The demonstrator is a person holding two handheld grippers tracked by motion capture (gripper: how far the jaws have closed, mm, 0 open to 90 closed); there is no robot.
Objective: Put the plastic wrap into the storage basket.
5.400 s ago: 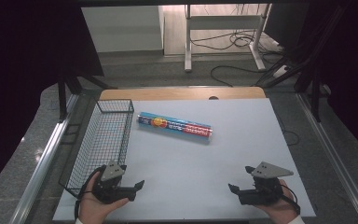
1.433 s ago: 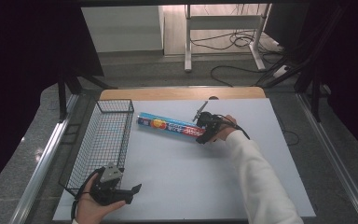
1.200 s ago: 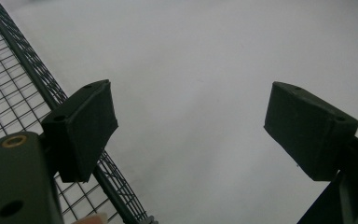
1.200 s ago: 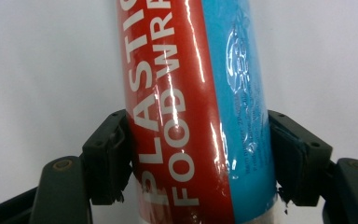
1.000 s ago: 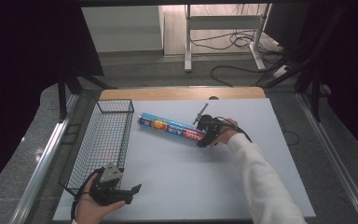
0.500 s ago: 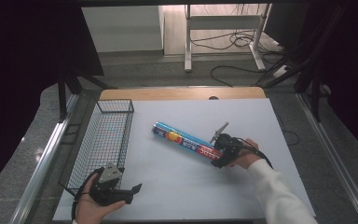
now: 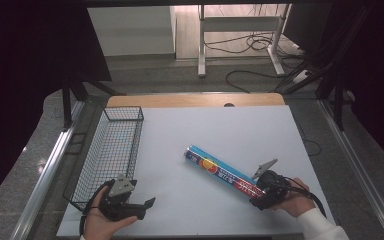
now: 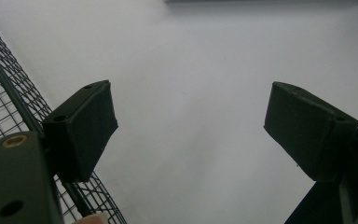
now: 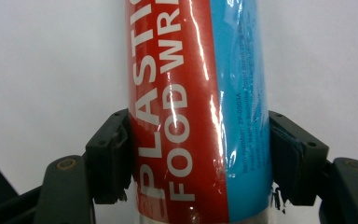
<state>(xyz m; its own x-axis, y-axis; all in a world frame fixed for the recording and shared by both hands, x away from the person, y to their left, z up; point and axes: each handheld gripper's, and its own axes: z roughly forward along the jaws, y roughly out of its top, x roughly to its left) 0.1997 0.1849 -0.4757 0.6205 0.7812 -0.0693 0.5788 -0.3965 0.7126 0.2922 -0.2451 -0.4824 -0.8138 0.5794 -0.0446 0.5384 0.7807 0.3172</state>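
Note:
A long blue and red box of plastic food wrap [image 7: 220, 172] lies slantwise over the white table [image 7: 230, 130] at the front right. My right gripper [image 7: 261, 196] is shut on its near end; in the right gripper view both pads press the sides of the food wrap box [image 9: 198, 107]. My left gripper [image 7: 147, 206] rests at the front left, held by a hand, jaws open with nothing between them. In the left gripper view the left gripper [image 8: 191, 126] faces bare table, its left pad close to the basket wire [image 8: 9, 93].
A black wire basket [image 7: 111, 150] stands along the table's left side. A wooden strip [image 7: 195, 100] runs along the far edge. Beyond it are desk legs and cables on the floor [image 7: 250, 45].
My right gripper has pulled the food wrap box from the middle of the table toward the front right, and the box has swung more slantwise. The left gripper stayed put.

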